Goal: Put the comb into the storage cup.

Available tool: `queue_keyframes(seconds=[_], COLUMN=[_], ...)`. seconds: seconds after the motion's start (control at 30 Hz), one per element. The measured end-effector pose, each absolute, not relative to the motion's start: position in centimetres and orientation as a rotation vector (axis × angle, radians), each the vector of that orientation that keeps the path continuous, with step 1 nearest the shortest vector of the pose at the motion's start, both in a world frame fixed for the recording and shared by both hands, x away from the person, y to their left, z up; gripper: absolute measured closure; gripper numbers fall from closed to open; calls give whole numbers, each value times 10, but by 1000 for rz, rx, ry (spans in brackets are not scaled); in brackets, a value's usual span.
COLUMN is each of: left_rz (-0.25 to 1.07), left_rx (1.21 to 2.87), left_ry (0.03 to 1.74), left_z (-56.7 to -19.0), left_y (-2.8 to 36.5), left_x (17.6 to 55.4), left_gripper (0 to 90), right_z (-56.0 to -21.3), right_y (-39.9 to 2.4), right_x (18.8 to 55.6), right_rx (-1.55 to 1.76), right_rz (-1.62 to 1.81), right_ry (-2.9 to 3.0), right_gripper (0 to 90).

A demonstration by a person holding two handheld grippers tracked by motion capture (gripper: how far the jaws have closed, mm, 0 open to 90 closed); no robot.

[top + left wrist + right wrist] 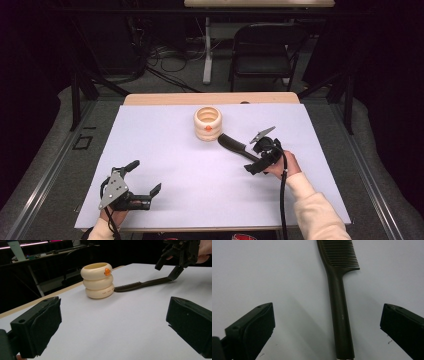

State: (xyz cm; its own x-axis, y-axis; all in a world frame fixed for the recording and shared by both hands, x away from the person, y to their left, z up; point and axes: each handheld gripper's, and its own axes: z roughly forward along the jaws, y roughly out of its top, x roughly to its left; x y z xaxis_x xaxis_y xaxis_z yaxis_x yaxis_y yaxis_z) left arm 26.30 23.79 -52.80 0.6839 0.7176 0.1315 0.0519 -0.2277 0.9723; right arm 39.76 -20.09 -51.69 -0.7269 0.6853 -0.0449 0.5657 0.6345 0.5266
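A cream cup of stacked rings with an orange mark stands at the table's far middle. A dark comb lies on the white sheet, its teeth end next to the cup and its handle running toward my right gripper. That gripper is open, with the handle between its jaws and the pads well clear of it on both sides. My left gripper rests open near the front left with nothing between its jaws.
The white sheet covers most of a wooden table. A black folding chair and floor cables lie beyond the far edge. Dark frame rails run along both sides of the table.
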Motion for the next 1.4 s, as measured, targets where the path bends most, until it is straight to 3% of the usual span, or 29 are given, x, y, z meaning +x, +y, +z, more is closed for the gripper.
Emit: queue_keyframes(seconds=[0.63,0.87,1.2,1.4], left_rz=[696,694,695,693], left_rx=[1707,1706,1707,1706], left_ry=[623,623,621,621], left_z=[-528,-528,-528,-528], left_y=[238,238,238,238], left_x=[263,263,263,263], left_gripper=[0,0,0,0], right_z=[-509,-510,-510,-513], right_y=[-183,-180,-168,-159], right_x=[419,423,429,434], right_rx=[976,967,934,882], right_rz=[584,530,430,350], right_ry=[2679,2692,2725,2741], right_gripper=[8,176,543,652])
